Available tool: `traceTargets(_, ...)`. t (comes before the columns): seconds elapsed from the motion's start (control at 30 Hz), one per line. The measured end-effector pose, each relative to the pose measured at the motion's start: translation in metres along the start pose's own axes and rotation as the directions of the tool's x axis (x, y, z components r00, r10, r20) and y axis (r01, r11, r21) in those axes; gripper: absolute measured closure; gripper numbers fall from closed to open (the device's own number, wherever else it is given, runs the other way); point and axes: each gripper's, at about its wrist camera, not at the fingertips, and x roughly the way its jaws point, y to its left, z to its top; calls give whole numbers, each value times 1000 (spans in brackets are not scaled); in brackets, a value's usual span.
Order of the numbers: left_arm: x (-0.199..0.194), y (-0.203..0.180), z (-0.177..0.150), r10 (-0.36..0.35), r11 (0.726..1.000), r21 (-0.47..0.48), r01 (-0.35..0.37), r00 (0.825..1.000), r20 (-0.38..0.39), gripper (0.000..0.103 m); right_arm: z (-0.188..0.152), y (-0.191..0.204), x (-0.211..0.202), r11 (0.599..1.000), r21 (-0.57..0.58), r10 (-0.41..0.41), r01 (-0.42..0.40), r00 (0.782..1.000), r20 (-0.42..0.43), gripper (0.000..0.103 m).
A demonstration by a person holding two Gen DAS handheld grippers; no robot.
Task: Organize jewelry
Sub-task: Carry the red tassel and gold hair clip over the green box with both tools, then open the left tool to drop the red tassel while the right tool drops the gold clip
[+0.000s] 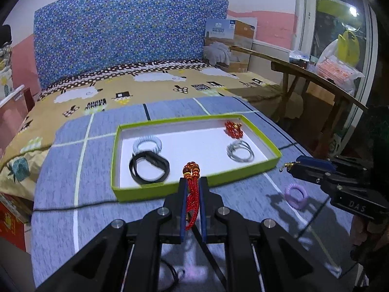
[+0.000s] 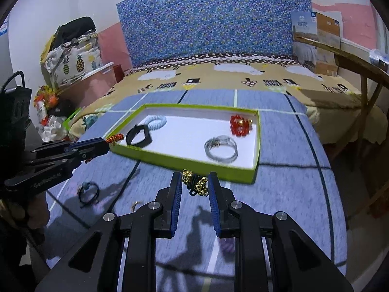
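Note:
A green-rimmed white tray (image 1: 145, 192) (image 2: 194, 164) lies on the grey-blue cloth. In it are a pale blue spiral tie (image 1: 147, 143), a black band (image 1: 149, 168), a red bead bracelet (image 1: 233, 127) and a grey coil ring (image 1: 240, 151). My left gripper (image 1: 193, 182) (image 2: 107, 143) is shut on a red braided cord with orange beads (image 1: 192, 170), just short of the tray's near wall. My right gripper (image 2: 194, 178) (image 1: 295, 166) is shut on a gold-beaded black cord piece (image 2: 195, 182), held above the cloth in front of the tray.
A purple spiral tie (image 1: 296, 194) lies on the cloth at the right. A black bracelet (image 2: 88, 192) and a small metal bit (image 2: 136, 204) lie at the left. Behind is a bed with a patterned headboard (image 1: 121, 36). A wooden bench (image 1: 316, 77) stands right.

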Motion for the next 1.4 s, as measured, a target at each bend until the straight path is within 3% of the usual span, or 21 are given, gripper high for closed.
traceTargets(0.43, 43, 13, 45, 28, 999, 25, -28, 1000, 15, 94, 50, -18, 47, 1000, -5, -19, 19, 1000, 7, 81)
traceTargets(0.87, 107, 26, 60, 60, 998, 6, -60, 995, -77, 94, 71, -31, 121, 999, -4, -36, 36, 996, -84, 81)
traceTargets(1.4, 147, 33, 53, 60, 997, -26, -66, 980, -190, 93, 72, -26, 158, 1000, -11, -10, 8, 983, -182, 80)
